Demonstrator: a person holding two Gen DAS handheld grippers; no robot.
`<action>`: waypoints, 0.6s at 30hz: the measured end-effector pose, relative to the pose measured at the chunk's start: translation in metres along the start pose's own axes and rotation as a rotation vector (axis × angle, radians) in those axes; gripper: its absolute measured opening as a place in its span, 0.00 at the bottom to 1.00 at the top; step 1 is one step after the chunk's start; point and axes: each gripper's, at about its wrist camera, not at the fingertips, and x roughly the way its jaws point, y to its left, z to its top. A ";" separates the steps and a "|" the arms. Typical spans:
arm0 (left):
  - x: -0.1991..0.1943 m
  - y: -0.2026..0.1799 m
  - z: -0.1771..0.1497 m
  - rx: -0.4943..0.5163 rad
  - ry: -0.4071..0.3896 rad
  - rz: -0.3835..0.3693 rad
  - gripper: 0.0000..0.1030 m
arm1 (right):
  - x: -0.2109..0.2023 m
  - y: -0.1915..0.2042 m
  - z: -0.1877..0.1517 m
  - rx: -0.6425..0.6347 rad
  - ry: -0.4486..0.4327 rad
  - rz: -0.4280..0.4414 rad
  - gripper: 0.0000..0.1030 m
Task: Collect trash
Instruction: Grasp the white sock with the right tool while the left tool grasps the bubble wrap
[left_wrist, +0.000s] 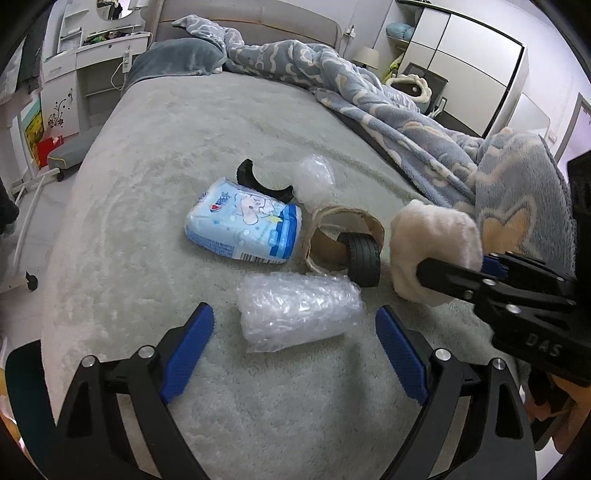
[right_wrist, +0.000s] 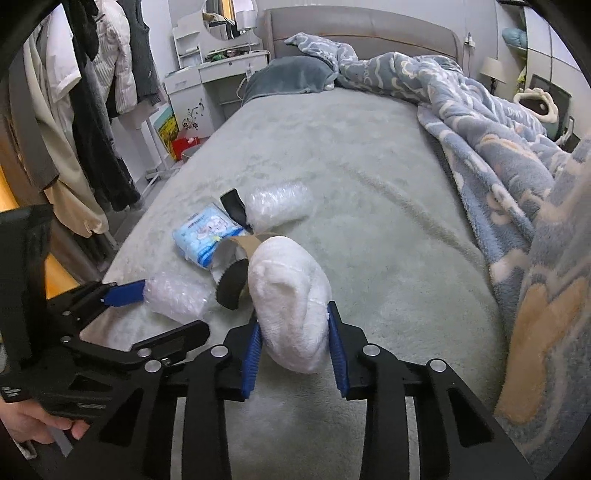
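A roll of bubble wrap lies on the grey-green bed cover. My left gripper stands open, one finger on each side of the roll, with neither pad touching it. My right gripper is shut on a white fluffy bundle, squeezed between its blue pads. Behind them lie a black toy wheel, a torn cardboard ring, a blue tissue pack, a black curved piece and a second wad of bubble wrap.
A rumpled blue blanket covers the bed's right side, and a grey pillow lies by the headboard. The bed's left edge drops to the floor. Clothes hang on a rack beside a white dressing table.
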 end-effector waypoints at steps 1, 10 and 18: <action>0.000 0.000 0.000 -0.003 -0.002 0.001 0.87 | -0.002 0.000 0.001 0.001 -0.004 0.002 0.32; 0.005 0.002 0.002 -0.016 0.003 0.013 0.72 | -0.009 0.006 0.005 0.055 -0.018 0.022 0.32; -0.003 0.007 0.003 -0.034 -0.003 -0.018 0.63 | -0.016 0.018 0.009 0.116 -0.021 0.035 0.32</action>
